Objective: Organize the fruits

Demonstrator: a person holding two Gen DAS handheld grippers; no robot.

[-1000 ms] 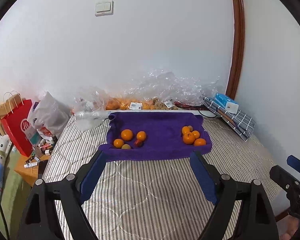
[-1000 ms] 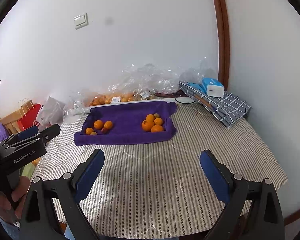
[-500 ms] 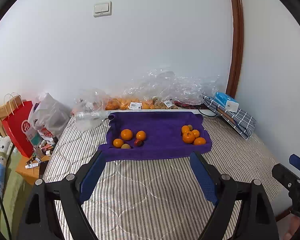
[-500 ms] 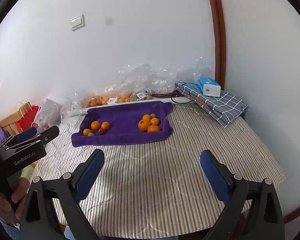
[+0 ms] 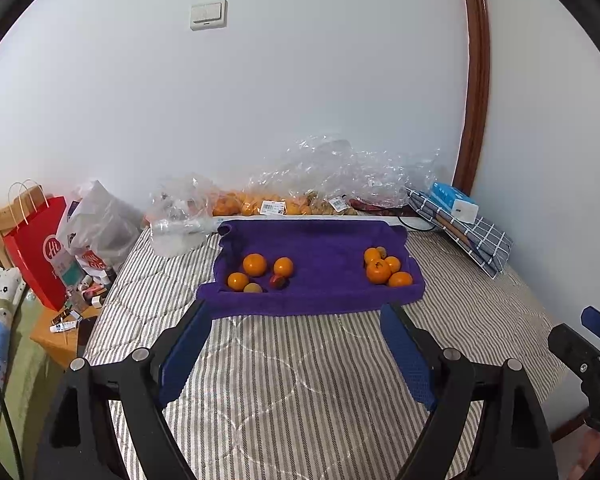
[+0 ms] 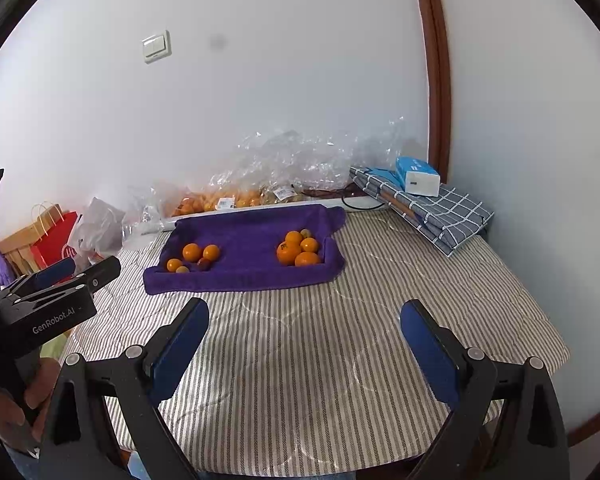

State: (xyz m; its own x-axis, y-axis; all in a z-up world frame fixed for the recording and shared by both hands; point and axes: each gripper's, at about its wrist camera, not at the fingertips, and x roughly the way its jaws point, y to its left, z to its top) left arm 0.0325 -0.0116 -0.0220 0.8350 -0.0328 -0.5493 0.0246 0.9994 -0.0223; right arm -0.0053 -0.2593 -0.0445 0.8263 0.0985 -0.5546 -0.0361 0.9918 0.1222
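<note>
On my left wrist view, the left tongs (image 5: 296, 344) stand spread wide with nothing between the blue pads, hanging over the striped bed (image 5: 300, 380). Beyond them the purple towel (image 5: 320, 276) lies on the bed, near the wall. A left group of fruits (image 5: 260, 272) sits at its left end: oranges, a small pale fruit and a dark red one. A right cluster of oranges (image 5: 384, 268) sits well apart at its right end. Clear plastic bags (image 5: 332, 176) with more oranges line the wall behind.

On my right wrist view, the right tongs (image 6: 304, 332) are equally wide apart and empty, above the bed. The towel and both fruit groups lie ahead, left of centre. A folded checked cloth (image 6: 440, 208) with a blue box (image 6: 416, 176) on top rests in the far right corner.
</note>
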